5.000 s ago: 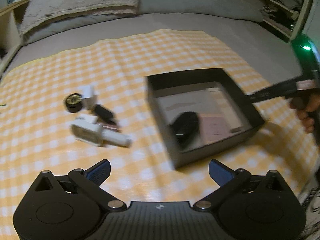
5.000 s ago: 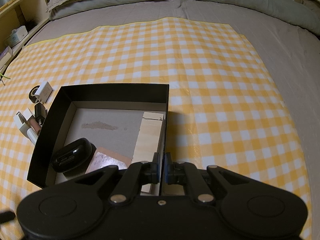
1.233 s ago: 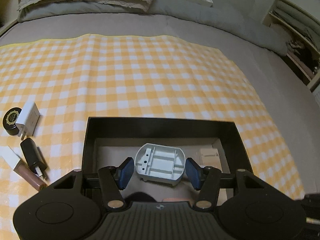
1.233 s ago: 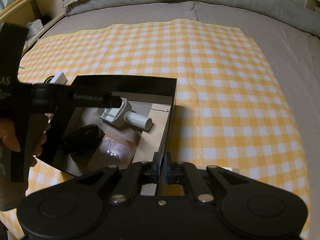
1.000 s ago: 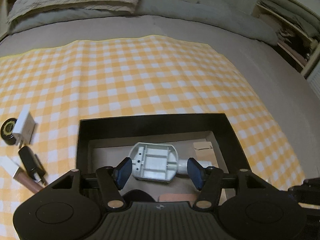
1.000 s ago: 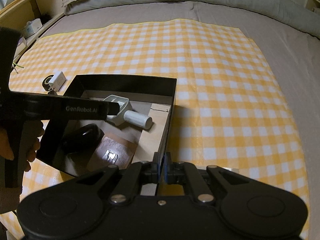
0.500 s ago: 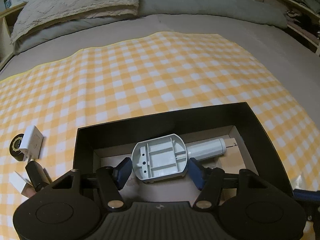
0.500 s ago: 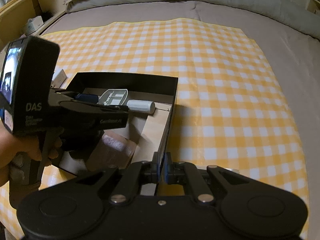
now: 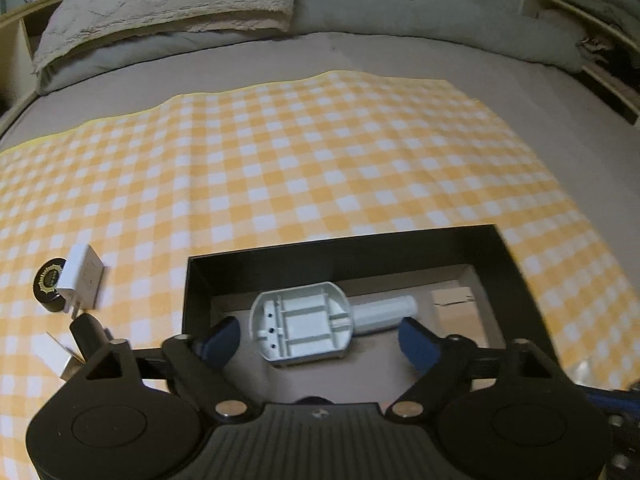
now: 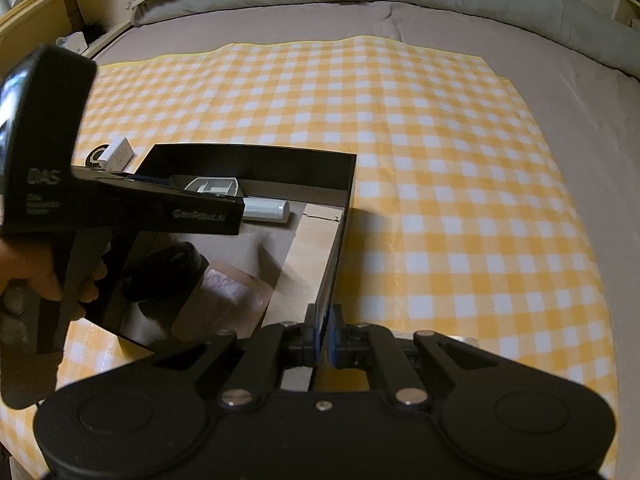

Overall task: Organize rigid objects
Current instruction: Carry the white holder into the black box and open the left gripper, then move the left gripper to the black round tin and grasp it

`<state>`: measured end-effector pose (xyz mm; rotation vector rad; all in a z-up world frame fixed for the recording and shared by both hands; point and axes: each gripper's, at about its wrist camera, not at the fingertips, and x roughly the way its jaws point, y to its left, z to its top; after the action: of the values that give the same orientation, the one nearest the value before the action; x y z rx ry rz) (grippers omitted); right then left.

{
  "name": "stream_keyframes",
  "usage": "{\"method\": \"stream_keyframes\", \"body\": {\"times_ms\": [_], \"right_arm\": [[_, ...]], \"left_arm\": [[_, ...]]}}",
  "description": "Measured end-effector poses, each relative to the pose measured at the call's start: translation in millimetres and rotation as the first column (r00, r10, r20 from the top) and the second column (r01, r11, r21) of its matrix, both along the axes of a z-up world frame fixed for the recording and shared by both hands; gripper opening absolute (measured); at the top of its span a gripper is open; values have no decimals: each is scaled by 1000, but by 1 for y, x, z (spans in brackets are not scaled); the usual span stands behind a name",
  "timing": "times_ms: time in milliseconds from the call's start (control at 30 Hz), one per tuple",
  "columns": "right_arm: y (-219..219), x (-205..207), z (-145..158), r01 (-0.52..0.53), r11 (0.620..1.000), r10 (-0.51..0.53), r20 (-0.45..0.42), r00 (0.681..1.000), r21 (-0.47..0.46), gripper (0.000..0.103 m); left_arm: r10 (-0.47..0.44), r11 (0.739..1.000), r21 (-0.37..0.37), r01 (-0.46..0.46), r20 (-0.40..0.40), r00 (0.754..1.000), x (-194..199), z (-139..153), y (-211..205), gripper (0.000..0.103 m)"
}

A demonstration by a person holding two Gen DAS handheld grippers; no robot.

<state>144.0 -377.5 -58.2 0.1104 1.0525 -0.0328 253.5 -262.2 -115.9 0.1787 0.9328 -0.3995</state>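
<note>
Left wrist view: the left hand-held gripper [image 9: 318,340] has just spread wide, the grey plastic brush [image 9: 304,326] (apparently untouched) between its pads [image 9: 218,340]; right hand-held gripper [image 10: 325,338] clamps the black box [image 10: 248,166] wall.

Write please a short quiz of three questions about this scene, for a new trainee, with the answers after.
1. True or false: the left gripper grips the white handled tool.
2. What does the right gripper pinch? A) white charger B) wall of the black box C) checked cloth
3. Name two things lying outside the box, on the cloth.

Key
1. False. Its jaws have just been opening; the tool lies between them in the black box, and neither pad touches it.
2. B, the box's near right wall.
3. The white charger and the round black jar.
</note>
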Motion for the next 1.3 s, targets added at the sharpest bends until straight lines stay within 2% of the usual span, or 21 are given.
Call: {"method": "stream_keyframes", "body": {"times_ms": [100,200,533,867,1067,1300], "right_arm": [[1,0,0,0,1000,0,0,1000,-1,5],[0,-1,0,1,1000,-1,6,1000,3,5],[4,-3,1,5,1000,-4,29,1000,-16,5],[6,-3,2,14,999,-13,37,999,-32,5],[3,-2,3,29,999,-28,27,999,-14,5],[6,-2,1,25,999,-24,21,999,-26,5]], "left_arm": [[-10,1000,-28,10,-6,1000,-10,10,4,100],[-32,999,-44,32,2,999,-22,23,7,103],[-75,995,-62,77,34,997,-55,52,22,103],[-86,993,-81,91,69,994,-73,74,75,103],[-18,995,-93,28,104,994,-56,78,120,103],[138,988,-91,-125,152,979,-10,72,176,103]]}}
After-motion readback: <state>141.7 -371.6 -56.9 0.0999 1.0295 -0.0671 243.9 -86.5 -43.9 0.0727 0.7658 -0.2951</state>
